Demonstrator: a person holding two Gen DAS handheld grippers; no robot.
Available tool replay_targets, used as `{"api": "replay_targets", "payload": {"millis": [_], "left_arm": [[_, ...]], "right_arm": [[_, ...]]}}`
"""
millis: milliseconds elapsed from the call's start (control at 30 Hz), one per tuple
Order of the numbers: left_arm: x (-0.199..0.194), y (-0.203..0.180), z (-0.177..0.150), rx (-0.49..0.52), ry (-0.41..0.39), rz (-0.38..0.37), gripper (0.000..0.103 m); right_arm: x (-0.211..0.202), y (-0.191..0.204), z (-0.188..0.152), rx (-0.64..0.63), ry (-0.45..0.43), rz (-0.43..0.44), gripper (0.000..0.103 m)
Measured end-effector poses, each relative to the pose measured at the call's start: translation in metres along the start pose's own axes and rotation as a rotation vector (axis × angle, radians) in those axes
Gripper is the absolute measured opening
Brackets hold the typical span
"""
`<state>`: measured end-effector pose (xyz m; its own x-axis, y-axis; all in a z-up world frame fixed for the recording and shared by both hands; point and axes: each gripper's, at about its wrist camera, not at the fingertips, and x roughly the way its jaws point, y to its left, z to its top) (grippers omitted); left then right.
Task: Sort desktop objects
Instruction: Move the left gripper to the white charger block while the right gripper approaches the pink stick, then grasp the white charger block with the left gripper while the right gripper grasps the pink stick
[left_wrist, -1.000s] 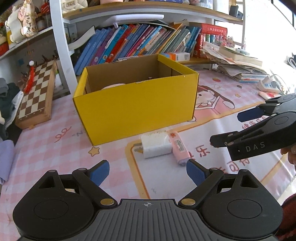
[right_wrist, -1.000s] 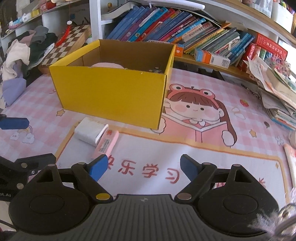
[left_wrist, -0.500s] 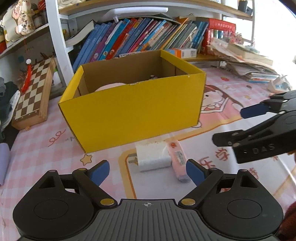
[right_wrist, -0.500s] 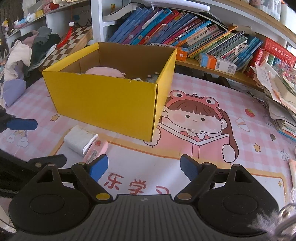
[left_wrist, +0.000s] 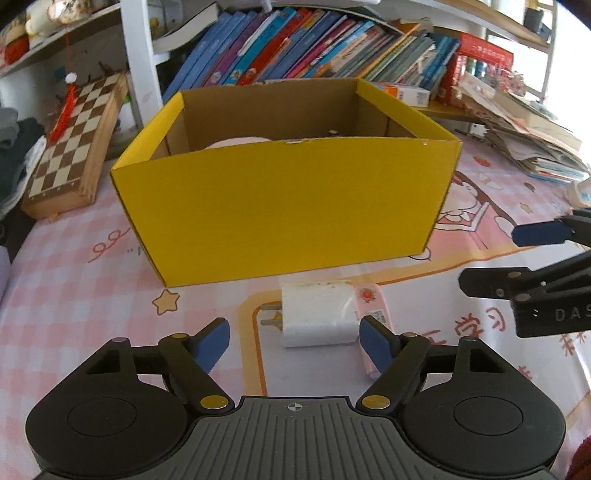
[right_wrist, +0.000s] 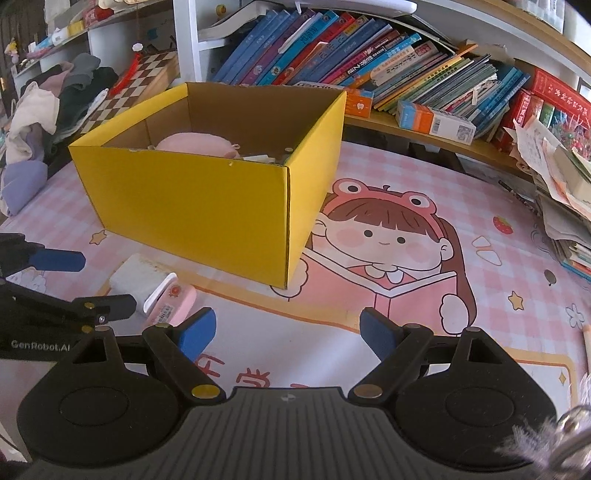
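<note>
We are holding the left claw (left_wrist: 294, 341) low over the counter (left_wrist: 74, 302), which is covered by a pink checked mat with a cartoon girl printed on it. Its jaws are closing, and the white charger plug (left_wrist: 317, 314) is lying between the blue pads (left_wrist: 213, 341), though the pads are not pressing on it. The plug is resting flat on the mat, its prongs pointing toward the left pad. A pink eraser (left_wrist: 371, 299) is lying right against the plug's far side, and part of it is hidden behind the right pad.

Just beyond both items the yellow cardboard box (left_wrist: 288, 210) is standing open on the counter. Inside it we are seeing the top of a soft pink item (right_wrist: 195, 144) and a few small things we cannot make out.

We are keeping the right claw (right_wrist: 288, 332) to the right of the left one, with its jaws spread wide and nothing between them, only bare mat. In its view the plug (right_wrist: 133, 277) and eraser (right_wrist: 173, 304) are sitting to the left, near its left pad, in front of the box's near corner (right_wrist: 286, 229).

Behind the box a row of books (right_wrist: 332, 55) is leaning on the shelf, and a chessboard (left_wrist: 74, 147) is resting beside it on the left.
</note>
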<state>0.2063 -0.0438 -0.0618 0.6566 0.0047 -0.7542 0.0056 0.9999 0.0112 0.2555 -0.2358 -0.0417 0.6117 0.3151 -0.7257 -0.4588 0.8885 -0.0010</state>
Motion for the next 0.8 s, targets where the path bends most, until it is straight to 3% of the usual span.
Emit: {"api": "replay_targets", "payload": {"millis": [133,367,800], "left_arm": [[0.002,0.001,-0.001,-0.007,0.008,0.004,0.070],[0.004,0.001,-0.004,-0.011,0.016,0.010,0.069],[0.010,-0.010,0.011,0.022,-0.004,-0.045,0.061]], "right_arm": [[0.001,0.002,0.000,-0.012,0.001,0.011,0.085],[0.004,0.005,-0.001,-0.018,0.018,0.033,0.085],[0.007,0.018,-0.001,-0.073,0.027,0.073,0.085]]}}
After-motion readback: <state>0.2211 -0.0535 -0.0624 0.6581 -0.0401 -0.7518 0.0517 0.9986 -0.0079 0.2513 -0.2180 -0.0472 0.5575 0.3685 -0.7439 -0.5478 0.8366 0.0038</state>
